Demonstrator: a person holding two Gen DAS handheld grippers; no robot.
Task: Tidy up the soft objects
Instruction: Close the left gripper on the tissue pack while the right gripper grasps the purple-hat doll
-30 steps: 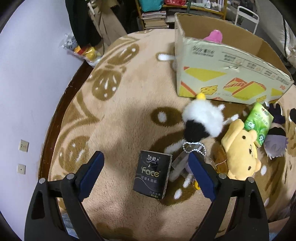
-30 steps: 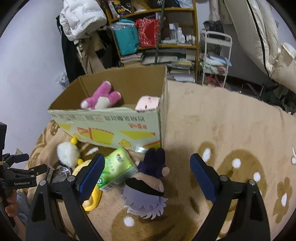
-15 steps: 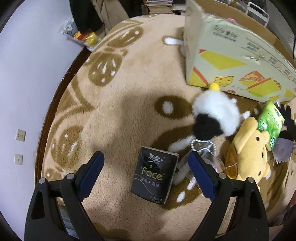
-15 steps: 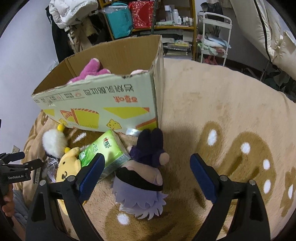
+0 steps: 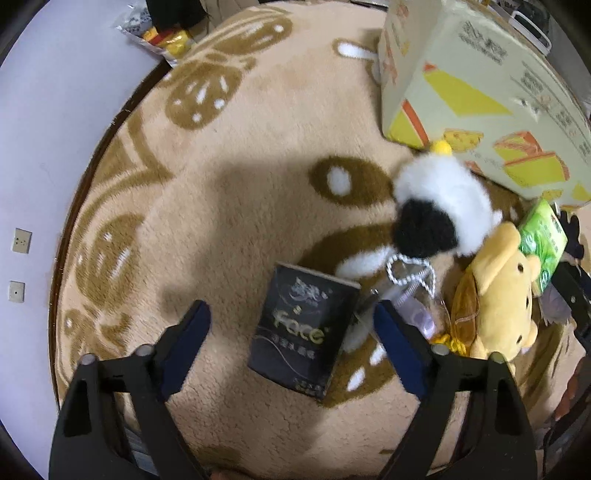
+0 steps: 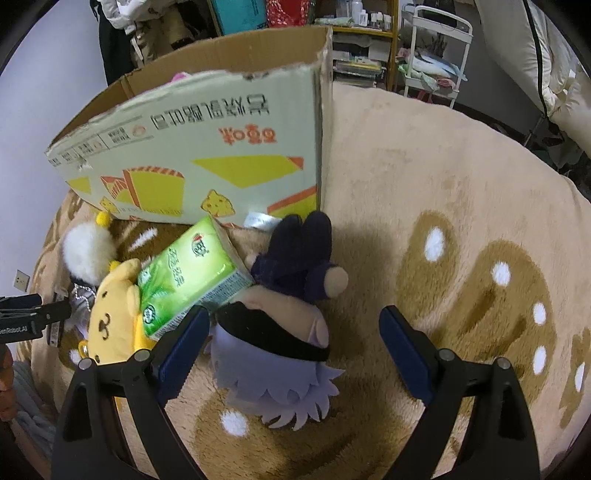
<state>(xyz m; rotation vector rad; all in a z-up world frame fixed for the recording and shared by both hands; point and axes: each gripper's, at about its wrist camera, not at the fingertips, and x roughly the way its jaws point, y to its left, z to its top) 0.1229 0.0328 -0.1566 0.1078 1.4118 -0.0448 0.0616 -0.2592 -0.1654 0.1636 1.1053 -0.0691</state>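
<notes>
A: Hovering both tools over the rug. Our left gripper is spread wide and empty, its fingers either side of the black tissue pack lying flat below.

B: Same on our side: right gripper wide apart, nothing held, straddling the purple-haired doll that lies face down, just near of the cardboard box.

A: We judge the step as the approach before a pick; neither target is gripped yet. The box looks like the destination, since something pink shows over its rim.

B: Next move, as we read it: lower until the pads flank the doll's head, then close gently. Plush squashes, so a firm pinch on the bulk seems safer than on the hair fringe.

A: Left view gives us the black pack, a beaded chain and the black-and-white fluffy toy in full; the box interior is hidden from here.

B: Right view shows the box opening, the green tissue pack leaning on the yellow bear plush, and shelves far behind. The black pack is out of sight here.
</notes>
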